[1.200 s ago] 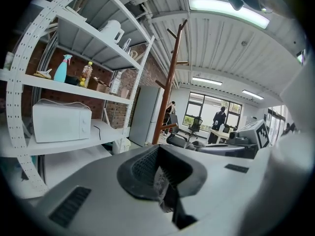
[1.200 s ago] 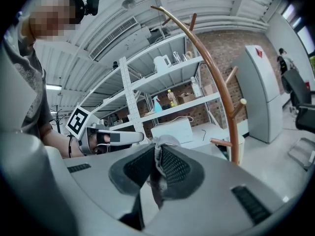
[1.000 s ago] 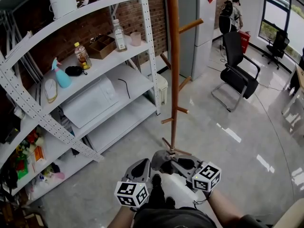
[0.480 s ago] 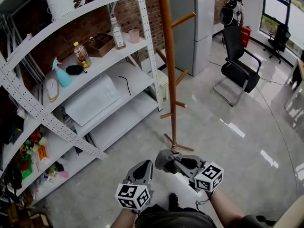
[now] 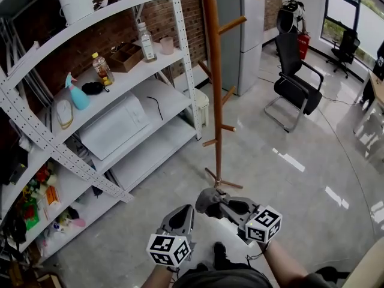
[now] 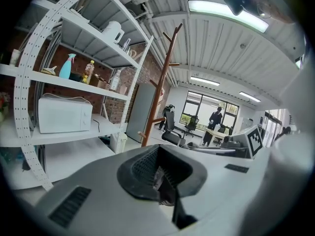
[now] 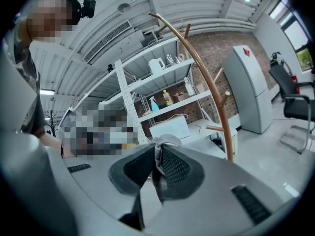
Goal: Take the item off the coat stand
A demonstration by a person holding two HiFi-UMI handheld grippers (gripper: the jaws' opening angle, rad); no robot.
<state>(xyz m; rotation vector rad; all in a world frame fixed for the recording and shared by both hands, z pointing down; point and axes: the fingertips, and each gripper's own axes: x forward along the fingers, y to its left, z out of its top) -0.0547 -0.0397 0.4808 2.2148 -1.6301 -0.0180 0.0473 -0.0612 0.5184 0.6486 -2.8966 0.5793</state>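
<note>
The wooden coat stand [image 5: 213,83] rises from the floor just beyond my grippers, its pegs bare; it also shows as the coat stand [image 6: 160,90] and the coat stand [image 7: 206,87]. My right gripper [image 5: 208,204] is shut on a small grey fabric item [image 5: 207,198], held low in front of the stand's foot. In the right gripper view the grey fabric [image 7: 158,149] is pinched between the dark ribbed pads of the right gripper [image 7: 156,168]. My left gripper [image 5: 180,219] hangs beside it on the left, apart from the item. The left gripper [image 6: 160,173] has its jaws together.
White metal shelving [image 5: 180,53] fills the left side, holding a microwave [image 5: 114,128], bottles and a spray bottle [image 5: 77,93]. A grey cabinet [image 5: 249,35] stands behind the stand and a black office chair [image 5: 294,86] to the right. Glossy floor lies between.
The view has drawn back from the coat stand, whose foot now lies farther from both grippers. The right gripper keeps its hold on the grey item.
</note>
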